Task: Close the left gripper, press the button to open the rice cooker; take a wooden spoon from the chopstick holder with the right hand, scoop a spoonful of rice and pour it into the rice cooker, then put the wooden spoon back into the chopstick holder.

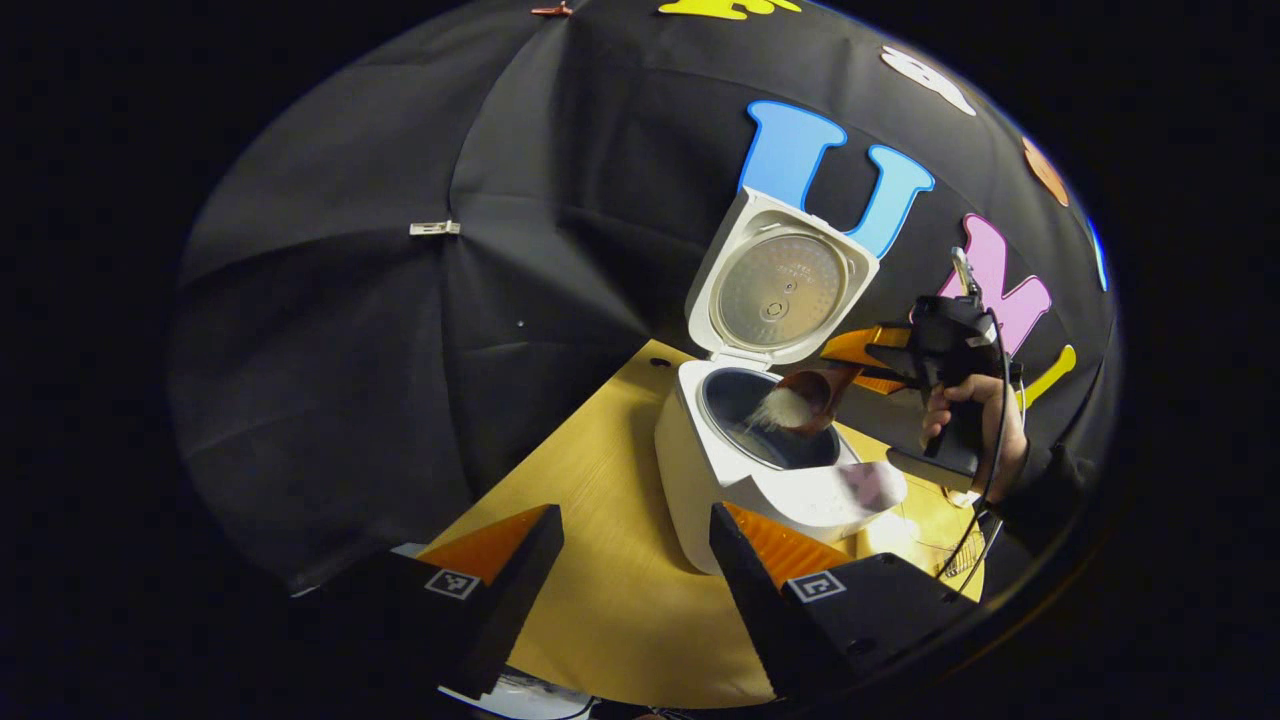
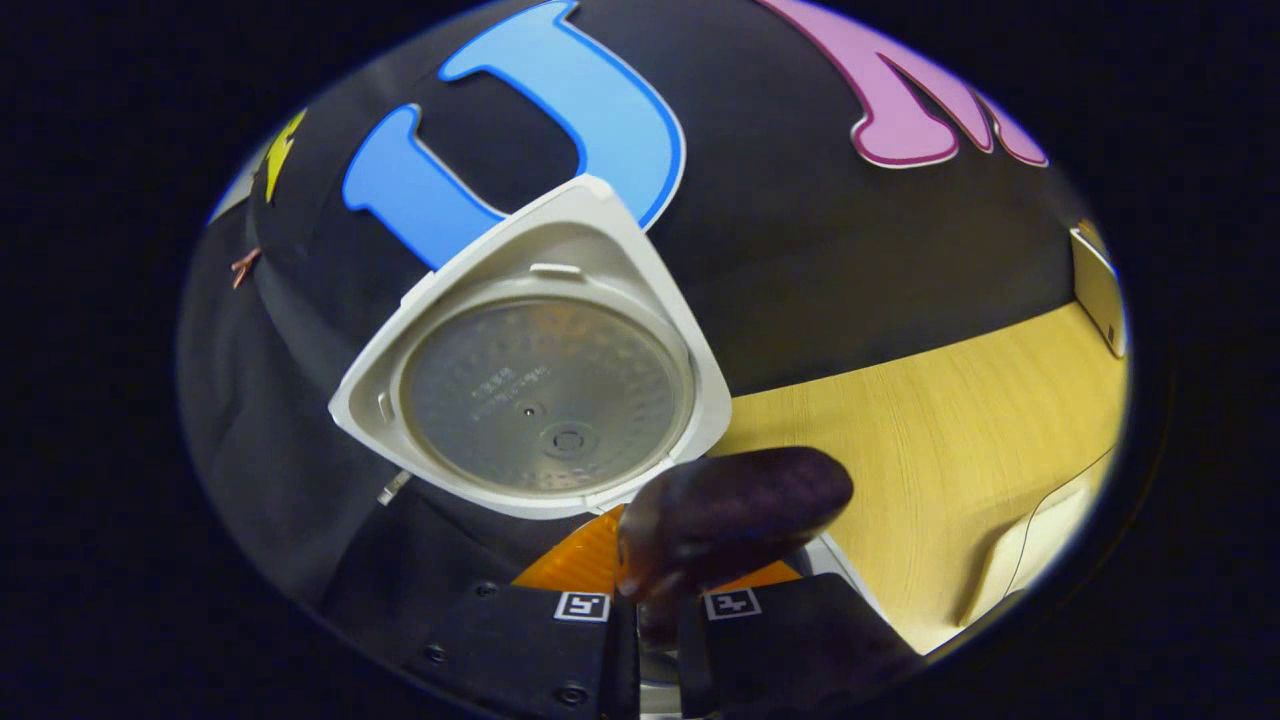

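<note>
Pouring is what's going on right now: in the left gripper view the wooden spoon (image 1: 808, 398) is tipped over the open rice cooker (image 1: 760, 470) and a stream of rice (image 1: 782, 408) is sliding off the bowl of the spoon into the dark inner pot (image 1: 770, 430). The lid (image 1: 780, 285) stands swung up at the back, so the button step looks done. The right gripper (image 1: 905, 365), held by a hand (image 1: 975, 420), is clamped on the spoon's handle; in the right gripper view its own fingers sit pinched together at the bottom with the handle between them and the back of the spoon bowl (image 2: 735, 515) sticking out in front, the lid underside (image 2: 545, 400) beyond it. The left gripper (image 1: 630, 560) hangs back over the yellow table (image 1: 620, 600), jaws spread apart with nothing in them. On handling, I'd guess the spoon is light and stiff, smooth wood that could twist in a two-finger pinch if gripped too near the end, so holding mid-handle makes sense. Loose rice grains will scatter easily, so a slow tilt low over the pot seems wise. I'd say what's left is emptying the spoon and getting it back in the chopstick holder, which I can't make out for sure here.
</note>
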Available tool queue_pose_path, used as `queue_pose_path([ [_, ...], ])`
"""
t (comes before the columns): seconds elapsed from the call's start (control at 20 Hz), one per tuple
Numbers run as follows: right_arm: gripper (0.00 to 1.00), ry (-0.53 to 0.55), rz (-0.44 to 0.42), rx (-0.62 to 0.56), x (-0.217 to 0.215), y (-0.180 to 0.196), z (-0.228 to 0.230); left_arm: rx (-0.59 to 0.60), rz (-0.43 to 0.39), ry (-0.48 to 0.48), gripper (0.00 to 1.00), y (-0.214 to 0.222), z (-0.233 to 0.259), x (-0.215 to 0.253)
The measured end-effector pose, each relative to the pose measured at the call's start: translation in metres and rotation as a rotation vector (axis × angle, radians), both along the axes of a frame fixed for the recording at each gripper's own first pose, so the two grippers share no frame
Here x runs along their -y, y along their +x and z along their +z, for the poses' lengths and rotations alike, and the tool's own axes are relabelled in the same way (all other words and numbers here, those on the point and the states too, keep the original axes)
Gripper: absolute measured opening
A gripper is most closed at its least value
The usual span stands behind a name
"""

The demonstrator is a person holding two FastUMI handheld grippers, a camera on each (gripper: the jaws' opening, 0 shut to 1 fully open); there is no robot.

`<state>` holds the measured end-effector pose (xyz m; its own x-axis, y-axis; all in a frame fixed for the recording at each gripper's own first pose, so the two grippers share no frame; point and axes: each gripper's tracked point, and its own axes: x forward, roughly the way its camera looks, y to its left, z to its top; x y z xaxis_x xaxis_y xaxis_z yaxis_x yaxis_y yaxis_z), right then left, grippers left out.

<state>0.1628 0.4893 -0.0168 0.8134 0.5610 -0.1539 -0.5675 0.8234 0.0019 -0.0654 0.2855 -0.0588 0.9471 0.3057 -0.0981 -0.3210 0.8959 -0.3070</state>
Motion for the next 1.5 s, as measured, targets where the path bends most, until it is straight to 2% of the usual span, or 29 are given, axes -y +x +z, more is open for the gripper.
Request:
queue_pose_path([
  [0.35, 0.19, -0.242, 0.082, 0.267, -0.016, -0.018, -0.004, -0.005, 0.007, 0.0, 0.95, 0.001, -0.008, -0.007],
  [0.55, 0.19, -0.38, 0.135, 0.383, -0.024, -0.026, -0.016, 0.017, 0.008, -0.045, 0.95, 0.002, -0.012, -0.003],
  [0.7, 0.19, -0.427, 0.157, 0.454, -0.03, -0.036, -0.015, 0.016, -0.003, -0.045, 0.95, 0.001, -0.02, 0.01],
  [0.9, 0.19, -0.446, 0.168, 0.456, -0.03, -0.04, -0.019, 0.014, -0.016, -0.04, 0.95, -0.001, -0.025, 0.018],
  [1.05, 0.19, -0.466, 0.184, 0.56, -0.035, -0.047, -0.006, 0.03, -0.005, -0.044, 0.95, -0.002, -0.023, 0.013],
  [1.25, 0.19, -0.551, 0.234, 0.641, -0.037, -0.059, -0.008, 0.045, 0.008, -0.059, 0.96, -0.006, -0.022, 0.009],
  [1.3, 0.19, -0.564, 0.242, 0.661, -0.038, -0.062, -0.008, 0.048, 0.006, -0.06, 0.91, -0.006, -0.022, 0.01],
  [1.35, 0.19, -0.581, 0.254, 0.691, -0.039, -0.066, -0.007, 0.052, 0.001, -0.054, 0.95, -0.006, -0.021, 0.012],
  [1.5, 0.19, -0.654, 0.29, 0.75, -0.041, -0.074, -0.015, 0.053, -0.019, -0.025, 0.95, -0.001, -0.021, 0.017],
])
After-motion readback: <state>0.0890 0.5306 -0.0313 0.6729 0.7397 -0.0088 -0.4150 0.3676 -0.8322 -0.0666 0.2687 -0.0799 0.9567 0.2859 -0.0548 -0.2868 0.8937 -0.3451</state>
